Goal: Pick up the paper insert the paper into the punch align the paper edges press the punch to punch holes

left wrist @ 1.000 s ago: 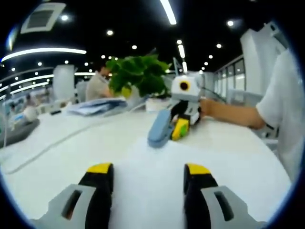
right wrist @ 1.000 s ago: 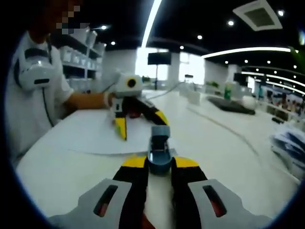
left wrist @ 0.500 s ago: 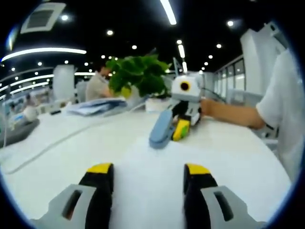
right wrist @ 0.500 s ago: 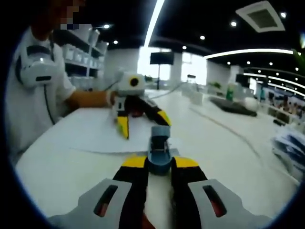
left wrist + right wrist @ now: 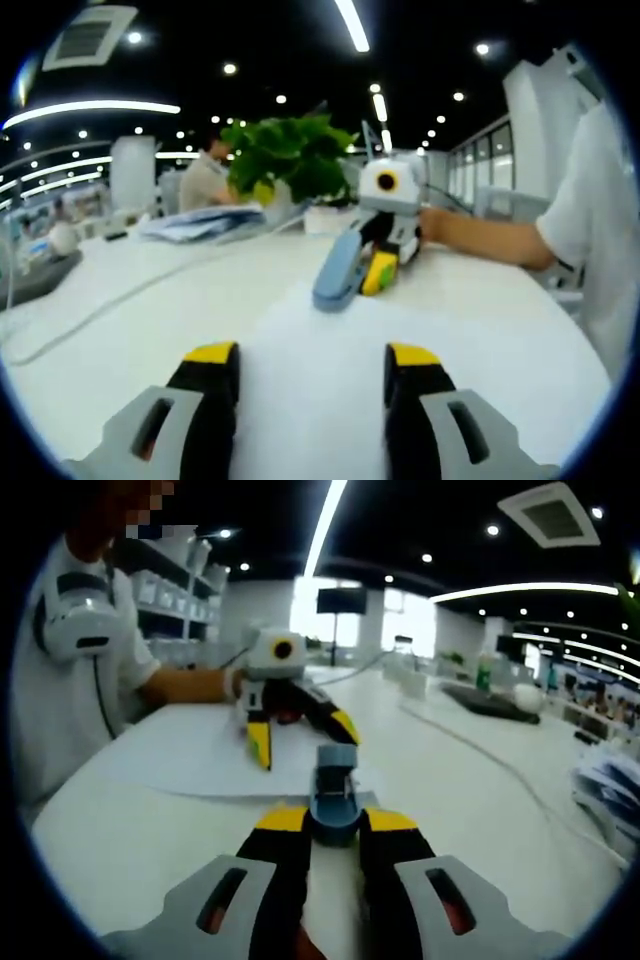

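Almost nothing changes from a second ago: punch (image 5: 338,268) lever tips up a touch, so the press looks done or paused. Right claw (image 5: 335,820) stays clamped on the punch at the paper (image 5: 200,760) edge. Left claw (image 5: 310,355) stays apart, resting on the paper on the table (image 5: 120,850).

In the left gripper view, the paper (image 5: 330,380) lies on the table (image 5: 120,300) under and ahead of the jaws. The punch (image 5: 337,270) sits at the paper's far edge, with the right gripper (image 5: 378,268) beside it and a plant (image 5: 290,155) behind.
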`<action>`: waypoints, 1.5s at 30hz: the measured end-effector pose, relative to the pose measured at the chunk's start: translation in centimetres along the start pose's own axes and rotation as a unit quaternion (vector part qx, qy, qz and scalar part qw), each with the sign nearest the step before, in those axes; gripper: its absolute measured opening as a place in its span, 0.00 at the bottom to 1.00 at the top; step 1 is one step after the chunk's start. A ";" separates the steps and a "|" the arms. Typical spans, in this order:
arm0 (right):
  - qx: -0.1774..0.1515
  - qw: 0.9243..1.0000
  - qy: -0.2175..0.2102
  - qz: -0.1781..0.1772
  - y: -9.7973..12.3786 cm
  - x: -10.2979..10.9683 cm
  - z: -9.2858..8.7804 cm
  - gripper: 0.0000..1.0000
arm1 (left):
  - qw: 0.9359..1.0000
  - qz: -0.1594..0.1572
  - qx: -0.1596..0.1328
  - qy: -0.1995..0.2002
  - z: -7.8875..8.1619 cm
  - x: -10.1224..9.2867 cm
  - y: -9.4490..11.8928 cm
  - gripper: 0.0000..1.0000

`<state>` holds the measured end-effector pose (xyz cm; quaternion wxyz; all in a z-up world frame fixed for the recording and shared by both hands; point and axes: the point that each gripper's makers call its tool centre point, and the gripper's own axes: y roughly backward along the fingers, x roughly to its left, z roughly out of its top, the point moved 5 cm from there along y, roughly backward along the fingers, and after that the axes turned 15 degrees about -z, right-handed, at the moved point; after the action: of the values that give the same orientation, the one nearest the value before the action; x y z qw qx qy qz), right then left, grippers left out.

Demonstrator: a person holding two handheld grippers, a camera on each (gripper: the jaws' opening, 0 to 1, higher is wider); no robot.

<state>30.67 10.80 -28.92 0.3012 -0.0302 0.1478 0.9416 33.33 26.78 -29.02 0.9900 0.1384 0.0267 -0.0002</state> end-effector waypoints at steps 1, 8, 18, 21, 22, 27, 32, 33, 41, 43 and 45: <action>0.001 1.000 -0.001 -0.001 0.0 0.0 0.0 0.23 | 1.000 0.000 0.000 0.000 0.0 0.0 0.0 0.59; 0.022 0.999 -0.021 -0.015 0.2 -0.4 -0.4 0.30 | 1.000 0.001 0.000 0.000 0.0 0.3 0.2 0.59; 0.009 0.999 -0.034 -0.025 1.0 -0.6 -0.2 0.29 | 1.000 0.001 0.000 -0.001 -0.1 0.4 0.3 0.59; 0.018 0.999 -0.031 -0.032 0.8 -0.5 -0.5 0.28 | 1.000 0.001 0.000 -0.001 -0.1 0.4 0.3 0.59; 0.020 0.999 -0.028 -0.031 0.8 -0.5 -0.6 0.26 | 1.000 0.001 0.000 0.000 -0.1 0.4 0.3 0.59; 0.010 0.999 -0.029 -0.022 0.8 -0.2 -0.4 0.23 | 1.000 0.001 0.000 -0.001 -0.1 0.4 0.3 0.59; 0.008 0.999 -0.029 -0.019 0.7 -0.2 -0.4 0.22 | 1.000 0.001 0.000 0.000 -0.1 0.4 0.3 0.59; 0.007 0.999 -0.030 -0.019 0.7 -0.2 -0.4 0.22 | 1.000 0.001 0.000 0.000 -0.1 0.4 0.3 0.59; 0.004 0.999 -0.029 -0.016 0.6 -0.4 -0.5 0.22 | 1.000 0.000 0.000 -0.001 -0.1 0.3 0.2 0.58; 0.004 0.999 -0.028 -0.018 0.6 -0.4 -0.5 0.22 | 1.000 0.001 0.000 0.000 -0.1 0.4 0.2 0.58; 0.005 0.999 -0.031 -0.020 0.6 -0.5 -0.5 0.22 | 1.000 0.001 0.000 0.002 -0.1 0.3 0.2 0.58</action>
<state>30.69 9.92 -29.17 0.3249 -0.0028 0.1428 0.9349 33.66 27.02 -29.12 0.9899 0.1389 0.0283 0.0013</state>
